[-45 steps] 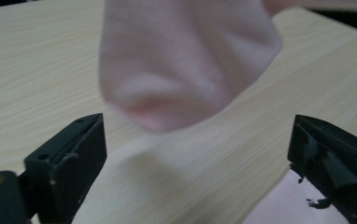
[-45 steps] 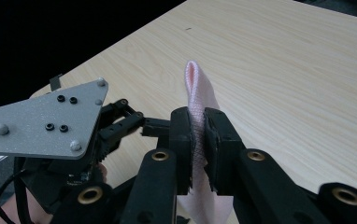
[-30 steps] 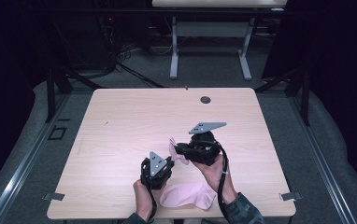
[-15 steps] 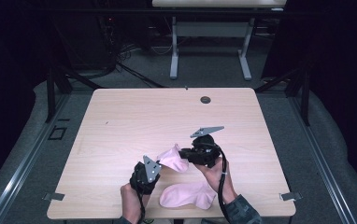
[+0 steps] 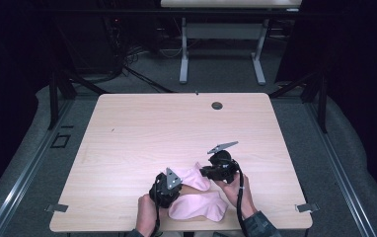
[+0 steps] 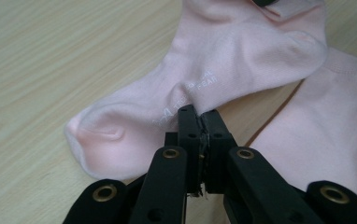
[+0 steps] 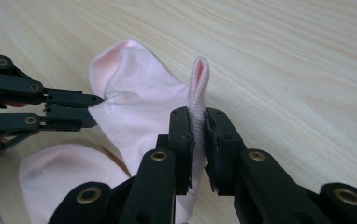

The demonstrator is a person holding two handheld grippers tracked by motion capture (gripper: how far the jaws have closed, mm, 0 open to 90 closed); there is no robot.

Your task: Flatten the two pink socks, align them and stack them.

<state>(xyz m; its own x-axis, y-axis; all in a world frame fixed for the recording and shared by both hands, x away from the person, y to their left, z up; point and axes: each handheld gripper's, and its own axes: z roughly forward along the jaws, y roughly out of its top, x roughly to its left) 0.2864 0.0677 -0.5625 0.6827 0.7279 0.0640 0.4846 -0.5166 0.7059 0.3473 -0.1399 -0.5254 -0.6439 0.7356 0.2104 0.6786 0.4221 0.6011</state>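
A: Status on the grippers?

B: Both clamped on the same pink sock (image 5: 192,176). Left gripper (image 6: 199,116) has its jaws pinched tight on the sock's sole, right at the white printed lettering. Right gripper (image 7: 197,122) is closed on the ribbed cuff edge, with a fold of cuff sticking up above the jaws.

A: Where's the sock sitting?

B: Near front edge of the wooden table (image 5: 142,128), a bit right of centre in the high view. It's stretched between the two grippers, left gripper (image 5: 166,188) at one end, right gripper (image 5: 215,170) at the other. Toe end looks down on the wood in the left gripper view; can't tell if the middle is fully flat.

A: Anything else nearby?

B: Second pink sock (image 5: 200,207), lying flat, closer to the table edge between the person's hands. In the left gripper view the held sock (image 6: 223,60) overlaps its corner (image 6: 326,121).

A: Anything else on the table?

B: Small dark round cap (image 5: 217,105) near the far edge, well apart from the socks.
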